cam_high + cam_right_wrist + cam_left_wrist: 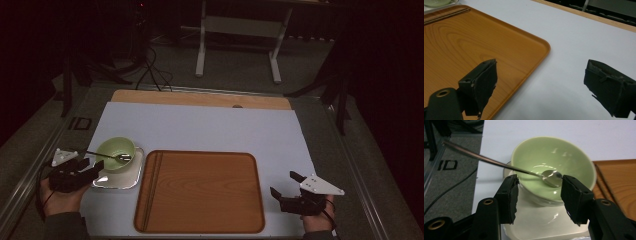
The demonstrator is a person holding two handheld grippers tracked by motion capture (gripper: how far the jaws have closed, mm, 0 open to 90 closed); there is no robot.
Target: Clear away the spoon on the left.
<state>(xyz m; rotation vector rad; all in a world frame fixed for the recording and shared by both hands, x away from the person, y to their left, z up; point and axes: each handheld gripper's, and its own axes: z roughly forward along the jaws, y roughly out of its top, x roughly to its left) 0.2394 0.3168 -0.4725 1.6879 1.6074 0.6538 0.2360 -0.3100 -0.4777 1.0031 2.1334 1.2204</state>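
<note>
Two parted fingers [510,195] flanking green bowl [554,167], spoon [550,177] inside

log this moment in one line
left gripper: open, at bowl | spoon: in bowl | right gripper: open, idle beside tray

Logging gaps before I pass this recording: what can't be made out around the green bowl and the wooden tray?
- Pale green ceramic bowl: its base, in the left gripper view, sits behind the left hand-held gripper, whose jaws are open.
- Small square silver dish under it: cut by the bottom edge.
- Thin dark sticks on the brown wooden tray: too small in the high view to identify.
- Long metal spoon: handle end blurred.
</note>
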